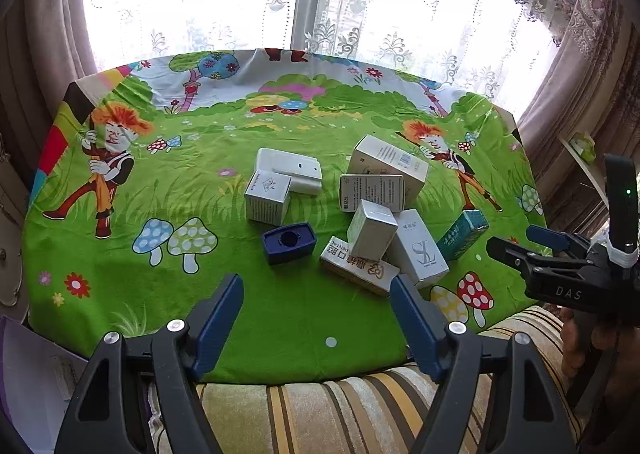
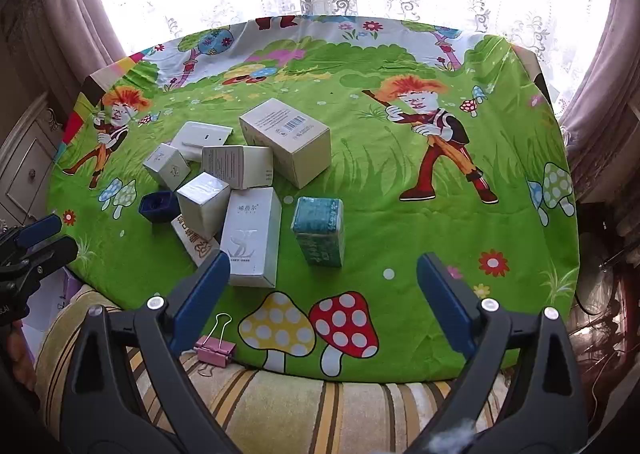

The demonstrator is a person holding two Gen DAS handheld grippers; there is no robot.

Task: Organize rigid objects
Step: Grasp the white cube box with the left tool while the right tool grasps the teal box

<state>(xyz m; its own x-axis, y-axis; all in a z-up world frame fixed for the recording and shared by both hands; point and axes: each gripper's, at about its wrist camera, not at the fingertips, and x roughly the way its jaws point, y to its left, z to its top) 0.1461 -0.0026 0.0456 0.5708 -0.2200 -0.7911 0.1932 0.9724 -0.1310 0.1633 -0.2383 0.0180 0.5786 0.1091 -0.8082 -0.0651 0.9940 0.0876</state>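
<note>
The boxes lie in a loose heap near the middle of the counter (image 1: pixel 120 254), on its bright cartoon cloth, and nothing about the heap looks sorted yet: it reads as a pile waiting to be put in order. The big box (image 2: pixel 286 141) lies farthest back with a printed box (image 2: pixel 236 165) leaning against its near side; a silver box (image 2: pixel 202 203) rests tilted on a long flat box (image 1: pixel 356 266), which suggests it was dropped there rather than placed. The SL box (image 2: pixel 252 242) lies flat just beside them, and the teal box (image 2: pixel 318 230) stands a little apart to the right, the easiest piece to reach cleanly. To the left sit a small white box (image 1: pixel 267 195), touching a flat white piece (image 1: pixel 290 169), and a dark blue tray (image 1: pixel 289 242) on its own. The left tongs (image 1: pixel 316 294) stand apart and empty, low over the near edge and facing the heap, probably lining up on the long flat box. The right tongs (image 2: pixel 324 274) stand wider apart, also empty, aimed at the gap beside the teal box, presumably wide enough to take a box across its width. A pink clip (image 2: pixel 214 350) pins the cloth to the striped cover below.
</note>
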